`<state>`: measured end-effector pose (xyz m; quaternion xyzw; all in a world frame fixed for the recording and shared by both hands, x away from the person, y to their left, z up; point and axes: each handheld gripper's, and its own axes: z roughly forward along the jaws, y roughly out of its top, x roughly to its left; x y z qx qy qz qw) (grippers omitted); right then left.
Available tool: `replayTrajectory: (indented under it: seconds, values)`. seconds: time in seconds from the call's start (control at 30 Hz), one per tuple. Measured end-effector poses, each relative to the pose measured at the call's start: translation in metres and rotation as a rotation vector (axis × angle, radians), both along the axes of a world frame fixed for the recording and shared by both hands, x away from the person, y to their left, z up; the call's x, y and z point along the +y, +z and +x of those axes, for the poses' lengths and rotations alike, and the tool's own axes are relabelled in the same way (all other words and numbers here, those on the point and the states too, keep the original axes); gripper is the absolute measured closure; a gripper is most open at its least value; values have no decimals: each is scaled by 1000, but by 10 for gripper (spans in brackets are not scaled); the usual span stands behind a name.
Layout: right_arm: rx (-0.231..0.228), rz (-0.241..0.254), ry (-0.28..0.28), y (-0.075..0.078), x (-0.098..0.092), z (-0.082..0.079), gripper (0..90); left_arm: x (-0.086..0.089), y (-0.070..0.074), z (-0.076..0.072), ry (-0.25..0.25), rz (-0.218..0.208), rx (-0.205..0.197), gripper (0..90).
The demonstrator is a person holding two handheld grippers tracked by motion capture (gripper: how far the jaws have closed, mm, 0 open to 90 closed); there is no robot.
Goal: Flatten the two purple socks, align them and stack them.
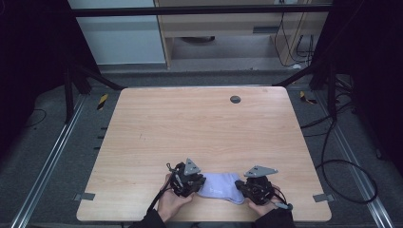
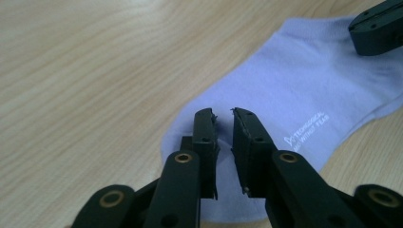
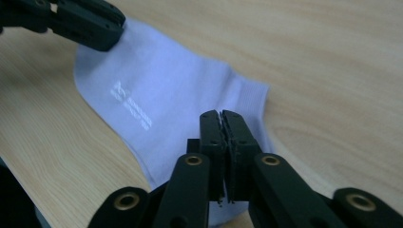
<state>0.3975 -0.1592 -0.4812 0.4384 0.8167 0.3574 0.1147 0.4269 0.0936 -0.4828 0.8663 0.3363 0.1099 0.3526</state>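
A pale lavender sock (image 1: pixel 219 186) with small white lettering lies flat near the front edge of the wooden table (image 1: pixel 190 123). My left gripper (image 1: pixel 200 182) is at the sock's left end. In the left gripper view its jaws (image 2: pixel 223 114) stand a little apart, open, just above the sock (image 2: pixel 304 90), with no fabric between them. My right gripper (image 1: pixel 240 186) is at the sock's right end. Over the sock (image 3: pixel 166 104), near the ribbed cuff (image 3: pixel 252 95), its jaws (image 3: pixel 221 114) are shut together, and I see nothing pinched. A hand holds each gripper from the table's front edge.
A dark round grommet (image 1: pixel 235 99) sits in the table near its far edge. Black frame bars (image 1: pixel 76 80) stand left and right of the table. Cables (image 1: pixel 332 161) trail on the floor at the right. A cabinet (image 1: pixel 228 28) stands behind.
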Motion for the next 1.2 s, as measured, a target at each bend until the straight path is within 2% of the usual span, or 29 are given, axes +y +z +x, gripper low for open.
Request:
replayTrajectory:
  seconds: [0.07,0.13,0.23,0.33,0.4,0.53,0.63,0.67,0.7,0.73,0.83,0.97,1.2]
  values:
    - [28,-14,-1,-6,1,2,900,0,-4,-1,-1,9,10,806]
    - [34,-37,-8,-9,1,3,900,1,-6,-2,1,6,15,810]
    - [19,-51,-9,-10,-1,6,900,1,-6,-3,-3,6,17,809]
    - [18,-51,-8,-10,-1,7,900,0,-5,-4,2,0,0,796]
    - [13,-31,-10,-8,-2,6,891,3,-1,-4,9,-13,-14,775]
    - [-40,17,-36,0,-10,7,843,16,12,-1,49,-57,-49,714]
    - [-91,35,-68,3,-18,11,759,29,22,2,82,-88,-75,677]
    - [-109,40,-82,3,-21,12,716,34,24,3,95,-96,-85,657]
    - [-147,40,-101,2,-27,15,643,39,26,4,106,-104,-92,607]
    - [-147,40,-101,2,-27,15,643,43,27,6,118,-107,-97,607]
    - [-181,44,-136,1,-36,19,536,57,26,11,145,-111,-102,532]
    - [-193,49,-187,-2,-49,26,408,77,22,16,189,-110,-100,465]
    - [-217,53,-268,-6,-72,30,286,115,22,23,269,-127,-128,383]
